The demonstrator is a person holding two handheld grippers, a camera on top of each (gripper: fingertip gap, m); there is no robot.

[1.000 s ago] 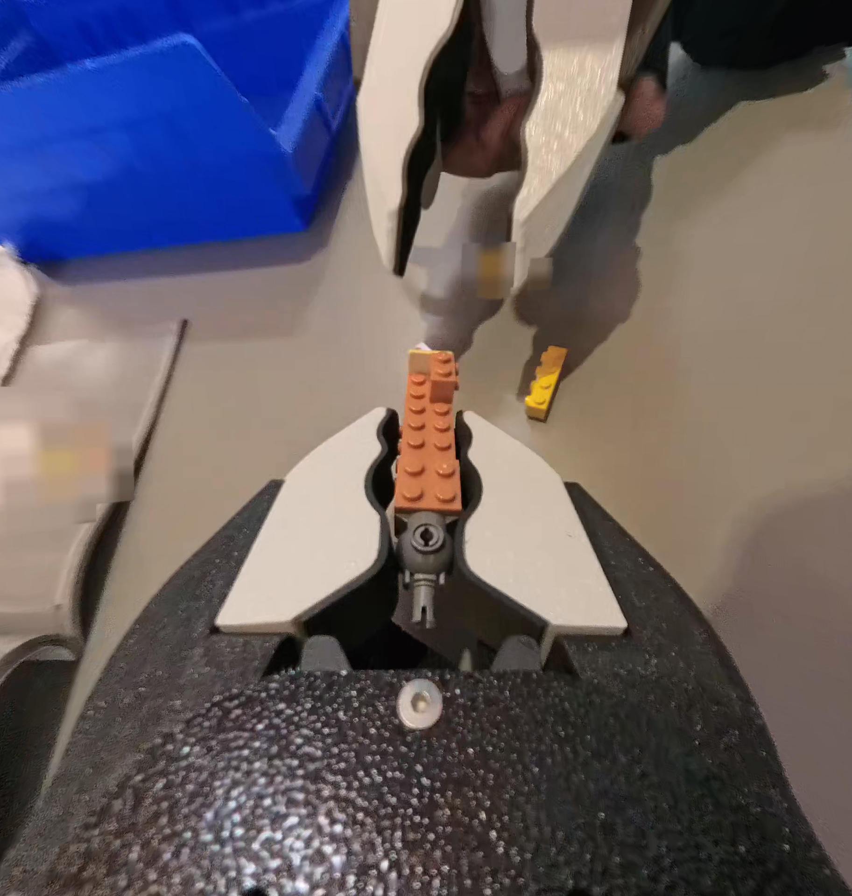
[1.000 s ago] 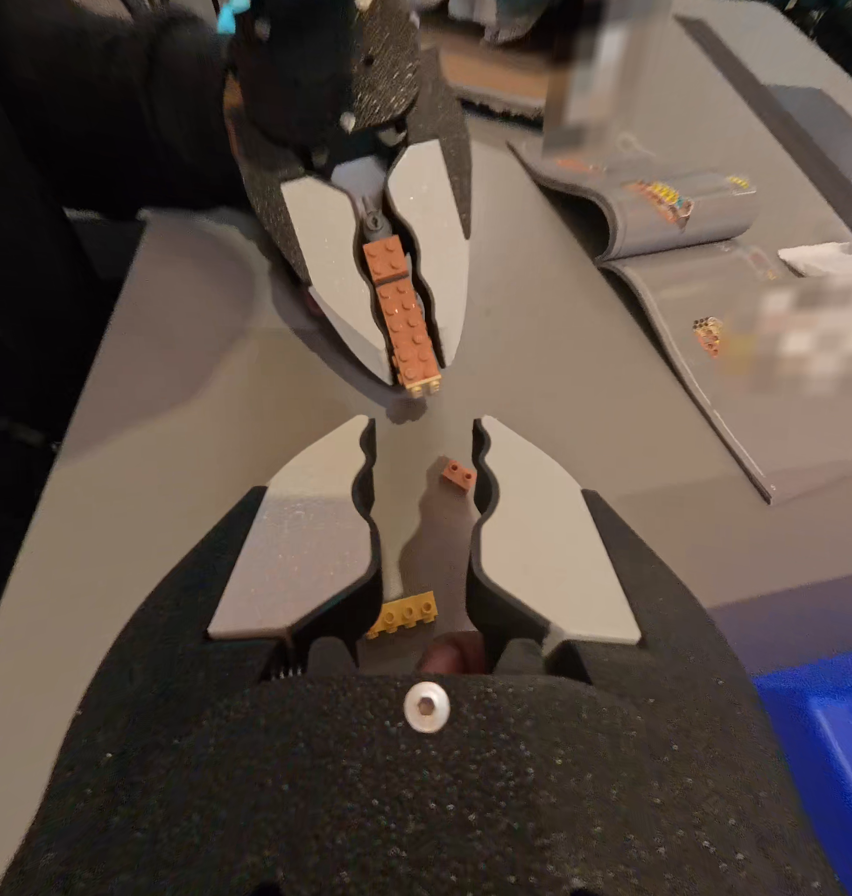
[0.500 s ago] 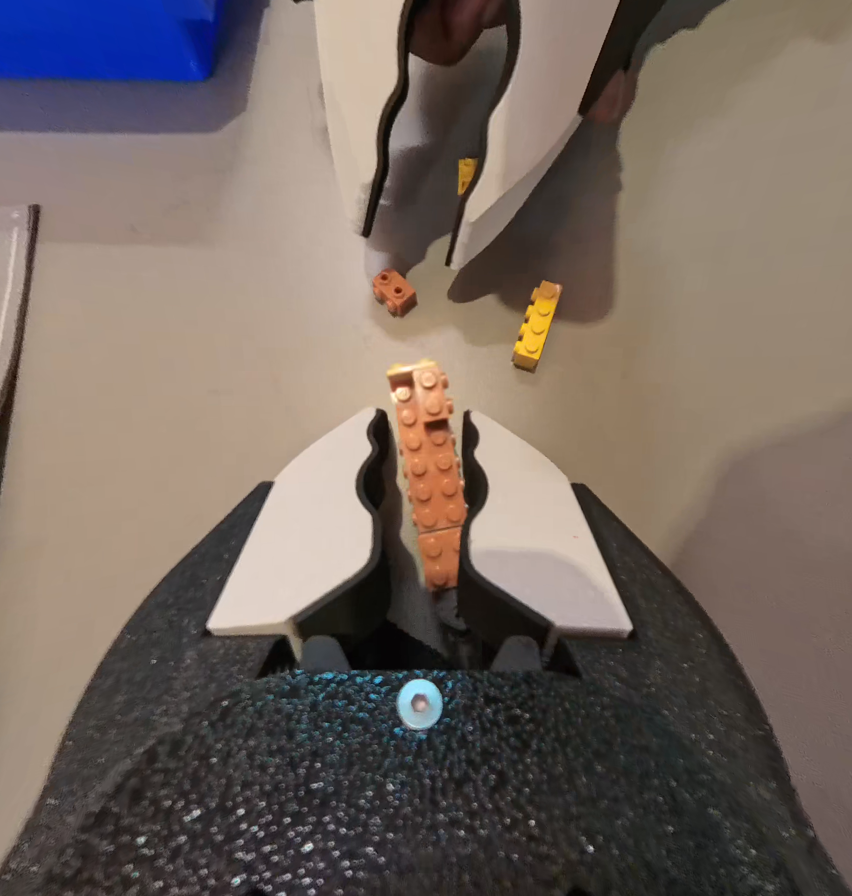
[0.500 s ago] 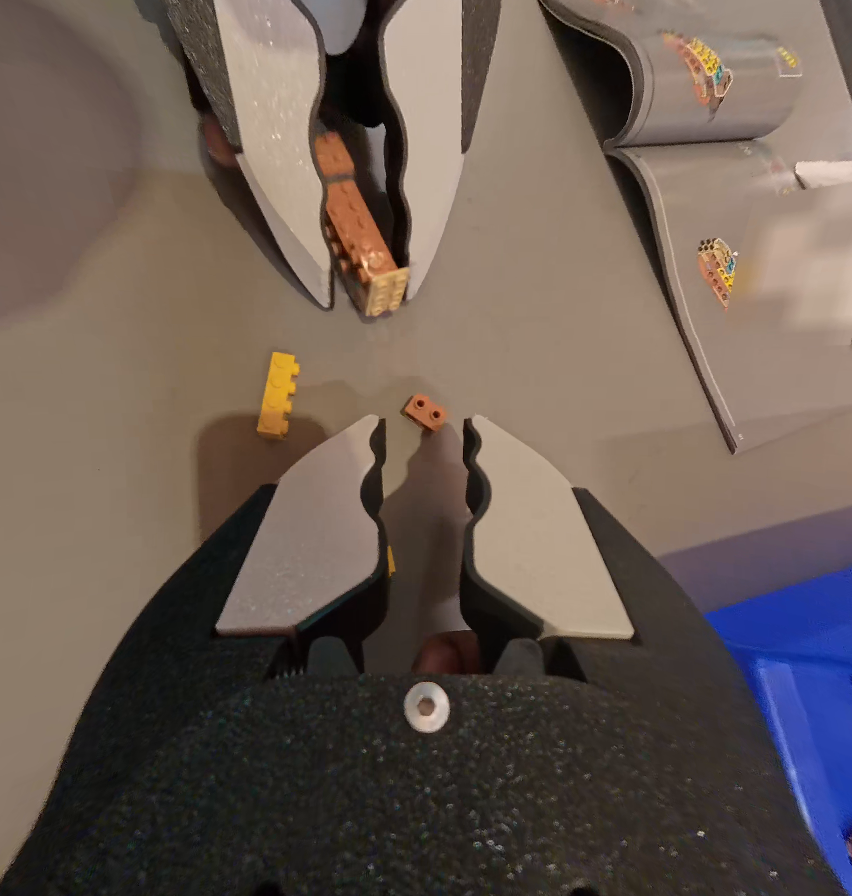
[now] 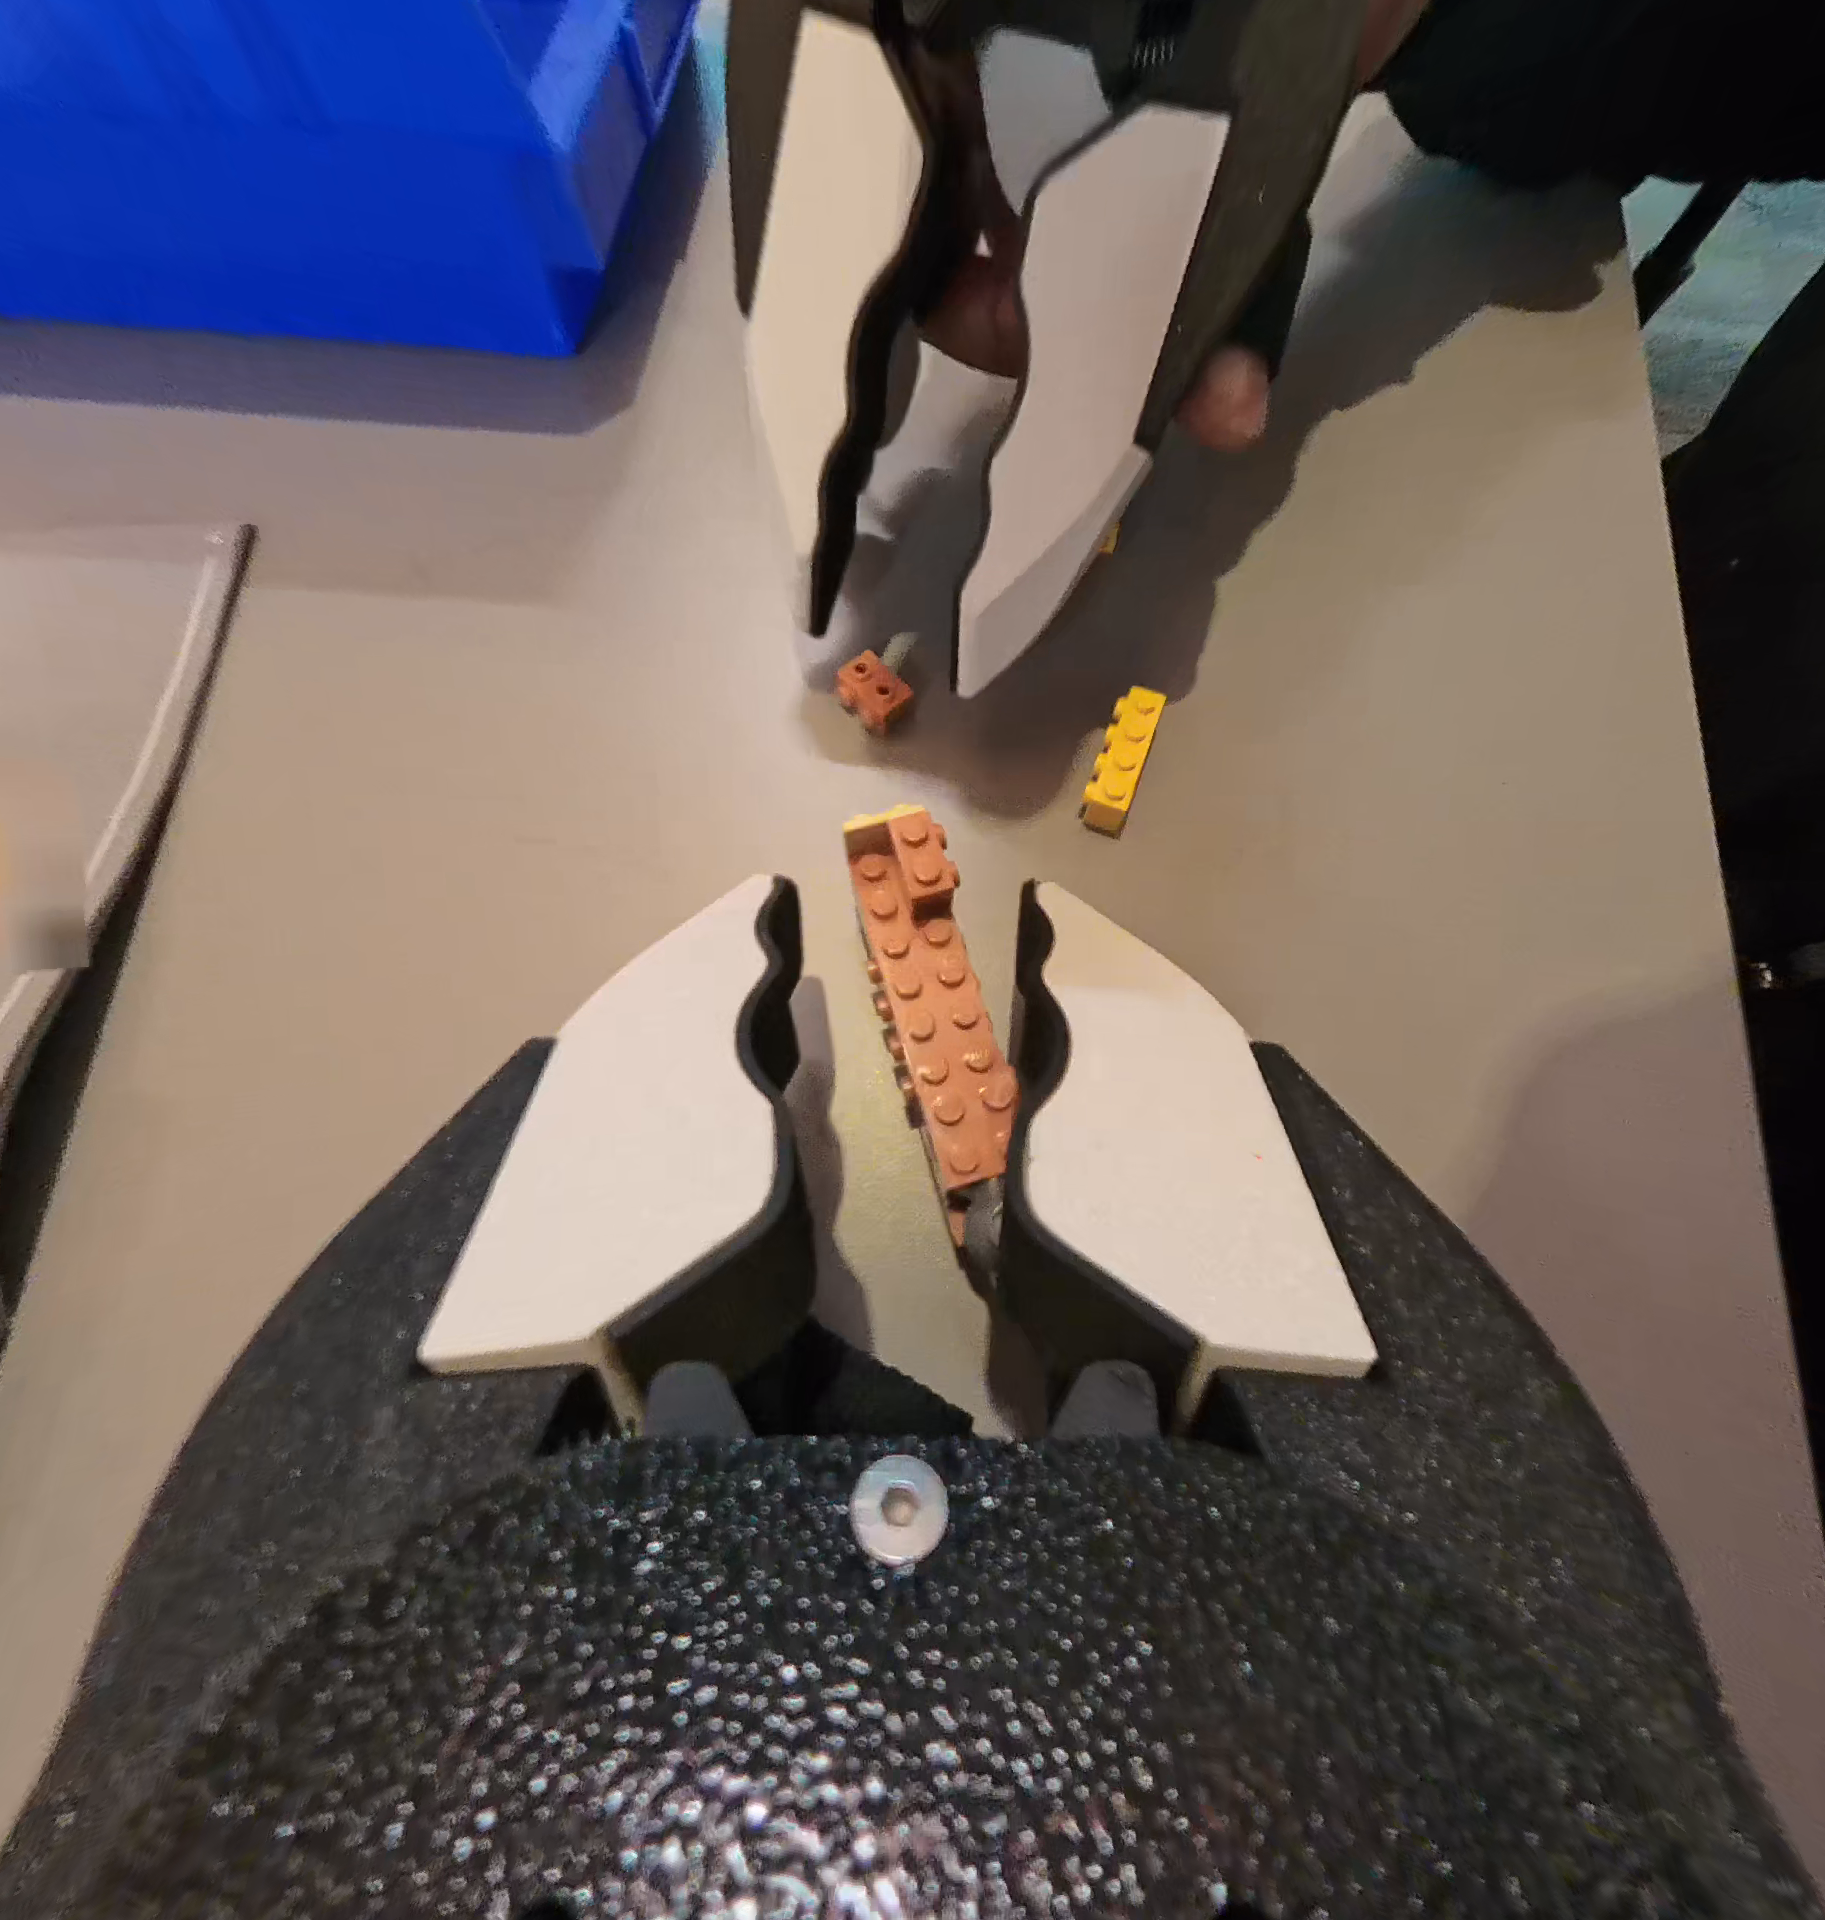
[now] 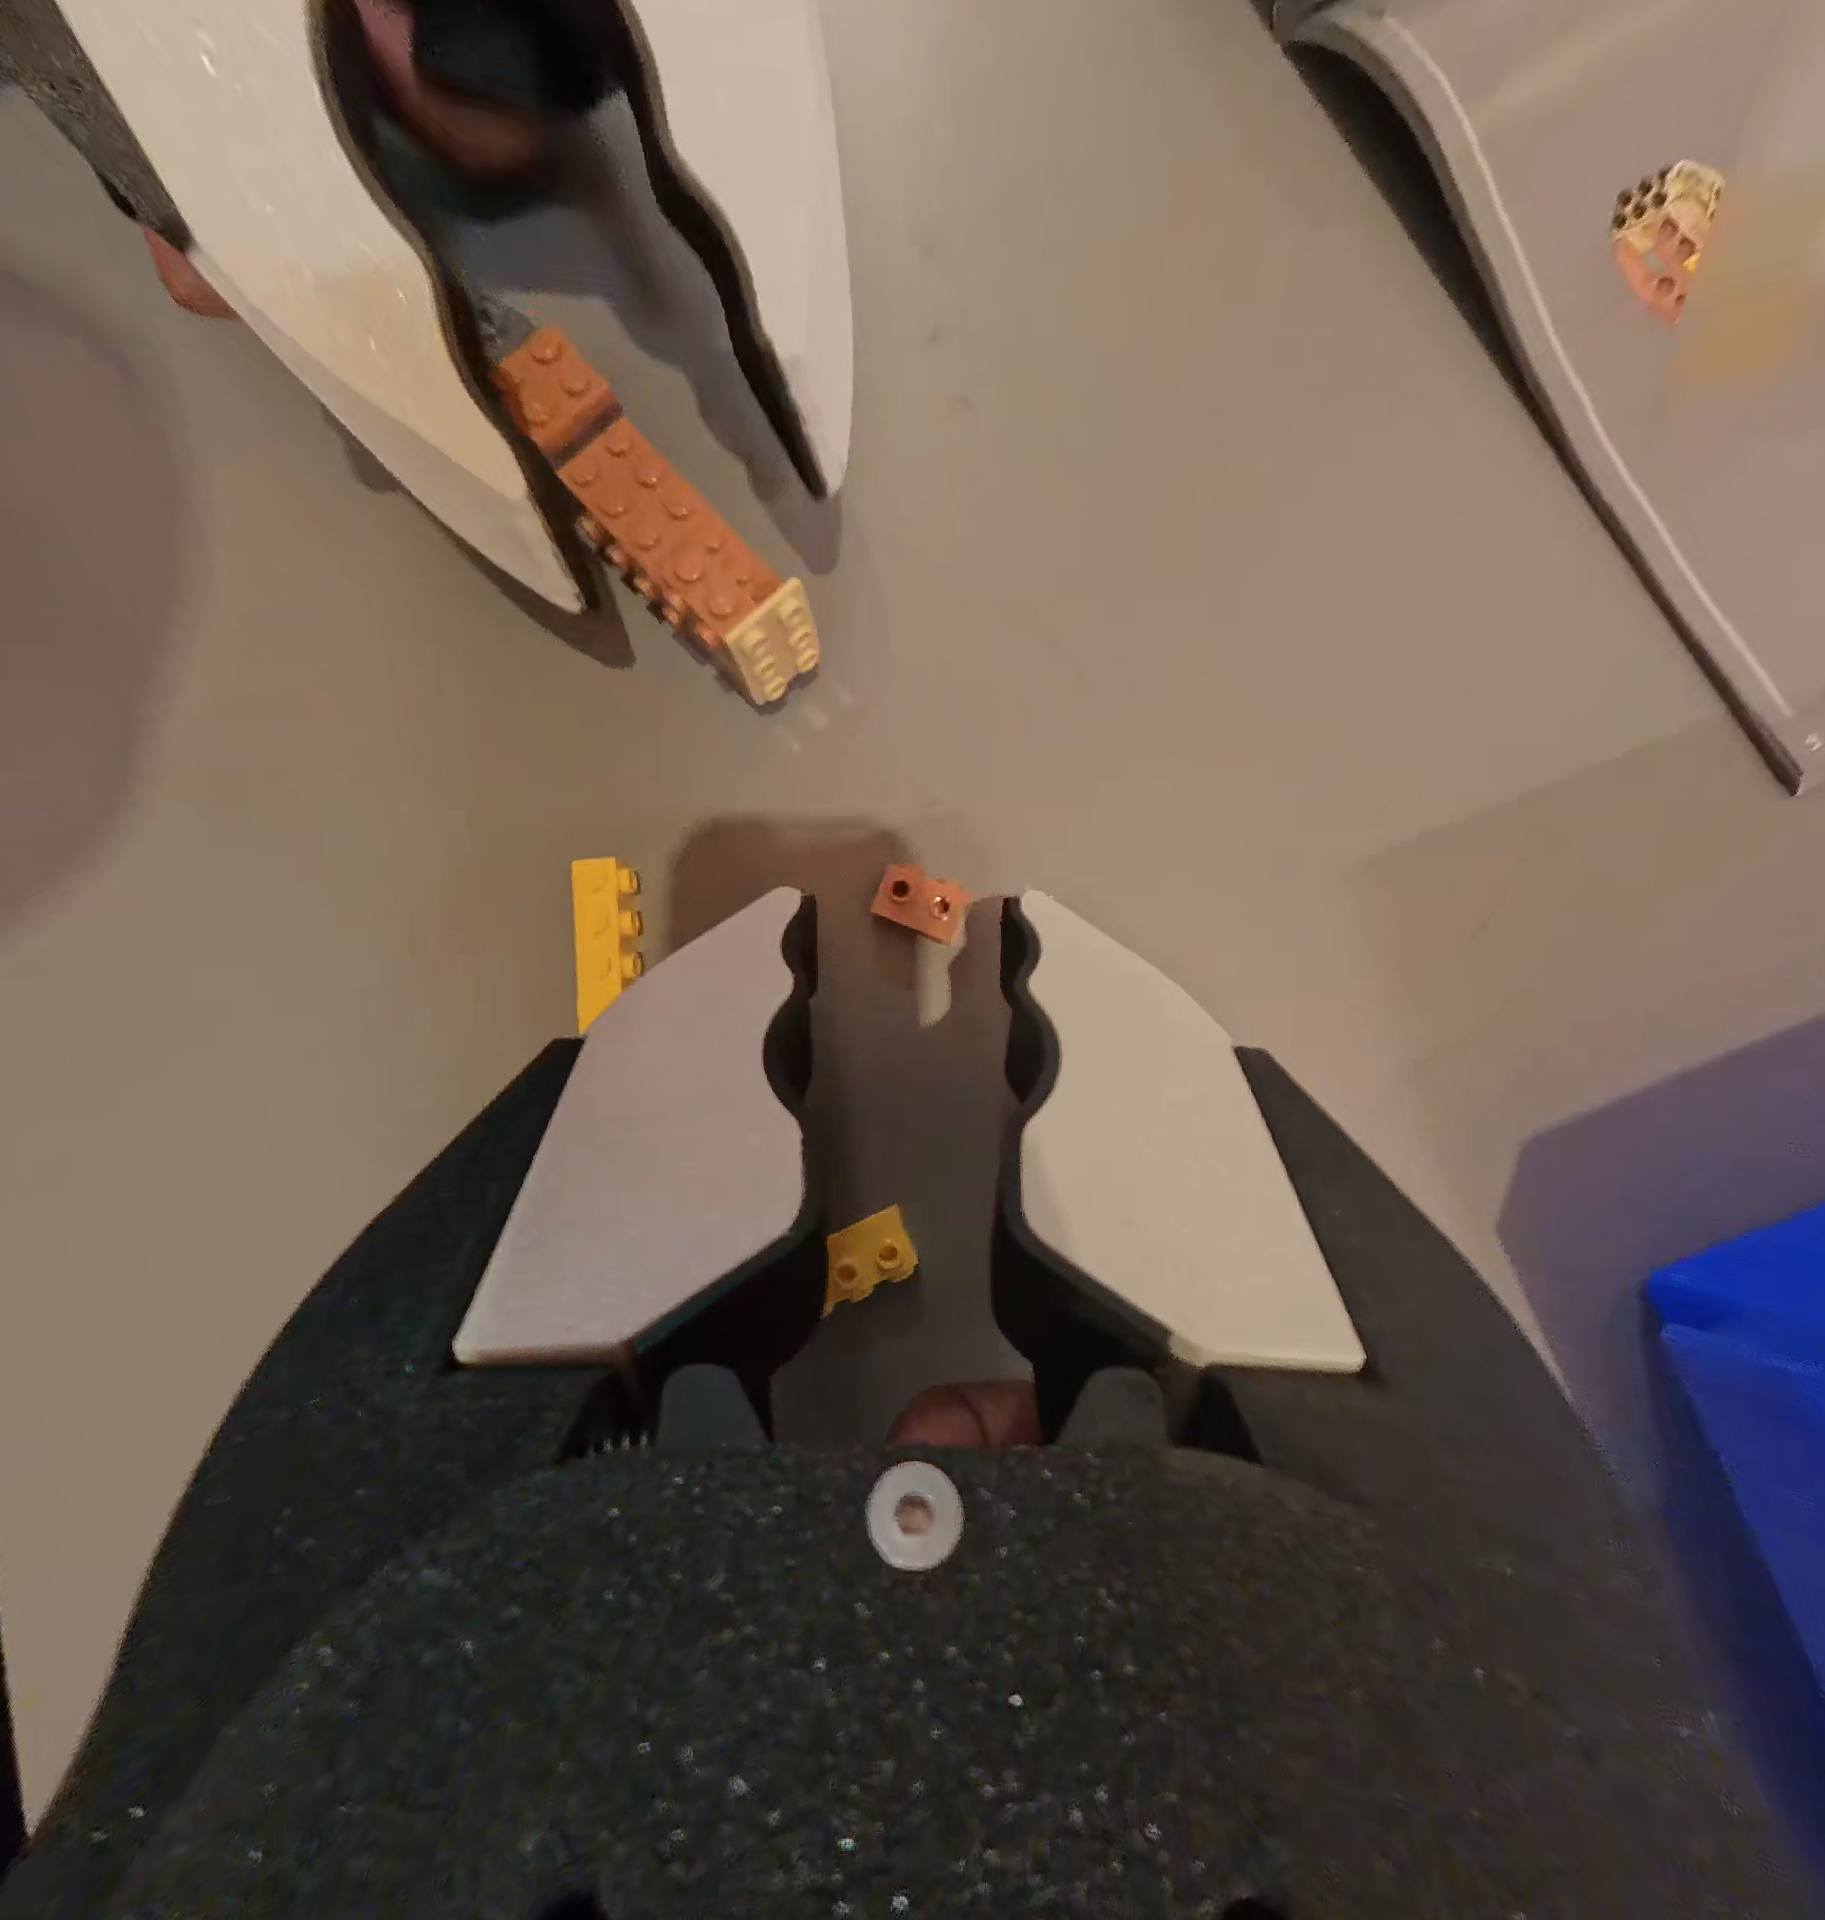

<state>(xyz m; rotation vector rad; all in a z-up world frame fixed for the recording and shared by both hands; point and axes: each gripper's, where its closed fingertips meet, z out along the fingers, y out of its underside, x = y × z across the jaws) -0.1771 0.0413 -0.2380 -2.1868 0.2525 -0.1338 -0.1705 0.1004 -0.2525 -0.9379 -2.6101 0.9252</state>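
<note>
Two hand-held grippers face each other over a grey worktop [image 5: 472, 779].

The left gripper [image 5: 897, 904] has its jaws spread. Between them lies a long orange brick assembly [image 5: 934, 1008], studs up, with a pale tan piece at its far end and a dark grey part at its near end. It leans against the right pad [image 5: 1033, 1039], while a clear gap separates it from the left pad, so it is not pinched. The right wrist view shows the same: the assembly [image 6: 648, 509] rests against one finger and stands clear of the other.

The right gripper [image 6: 903, 909] also has its jaws spread, with nothing in its grasp. A small orange brick [image 6: 918, 904] with two holes lies on the worktop just at its fingertips, nearer the right one, without touching either pad. A short yellow brick [image 6: 872, 1257] lies on the worktop farther back between the fingers, partly under the left one. A long yellow brick [image 6: 601, 935] lies just outside the left finger.

In the left wrist view the small orange brick [image 5: 875, 694] sits just beyond the assembly's far end, with the long yellow brick [image 5: 1124, 743] beside it, toward the worktop's right edge. A blue bin [image 5: 295, 156] stands at the far left corner. An open booklet [image 6: 1614, 364] lies near the left edge. A person's fingers [image 5: 1225, 390] hold the right gripper.
</note>
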